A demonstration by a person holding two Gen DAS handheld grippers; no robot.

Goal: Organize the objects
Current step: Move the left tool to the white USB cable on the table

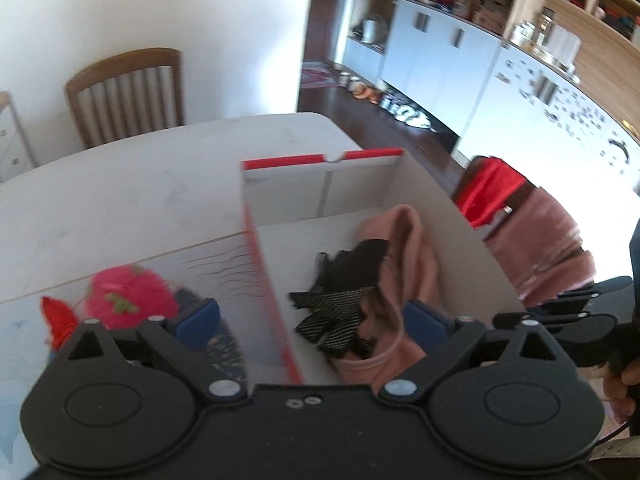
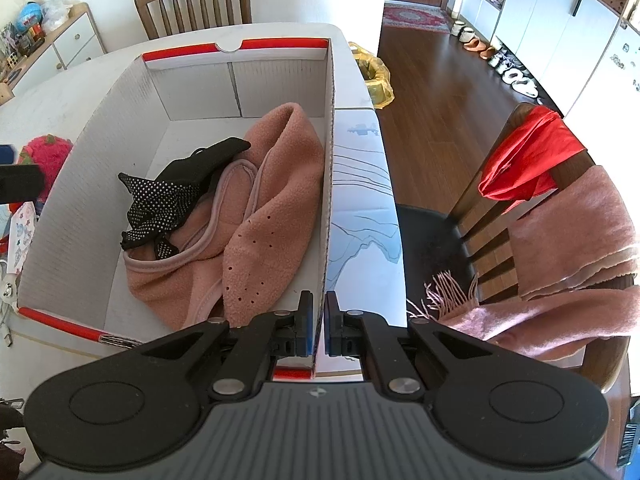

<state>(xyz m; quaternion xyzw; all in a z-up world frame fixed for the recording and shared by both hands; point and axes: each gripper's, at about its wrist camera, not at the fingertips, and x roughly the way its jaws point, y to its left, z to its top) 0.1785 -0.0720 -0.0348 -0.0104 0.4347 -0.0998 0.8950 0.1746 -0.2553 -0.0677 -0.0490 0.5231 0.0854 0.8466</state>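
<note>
A white cardboard box (image 2: 200, 80) with a red rim stands on the table. Inside it lies a pink fleece hat (image 2: 272, 184) with a black dotted cloth (image 2: 168, 196) on top of it. My right gripper (image 2: 320, 320) is shut on the box's right wall, one blue pad on each side. In the left wrist view my left gripper (image 1: 310, 320) is wide open above the box's left wall (image 1: 264, 272), holding nothing. The hat (image 1: 408, 248) and the black cloth (image 1: 344, 292) lie just past its right finger. A pink strawberry plush (image 1: 128, 292) sits outside the box on the left.
A wooden chair (image 2: 192, 0) stands at the table's far side. Another chair (image 2: 520, 168) on the right carries a red cloth (image 2: 532, 156) and a pink scarf (image 2: 568, 240). A yellow bag (image 2: 376, 76) sits past the table's edge over the wooden floor. Small items lie left of the box.
</note>
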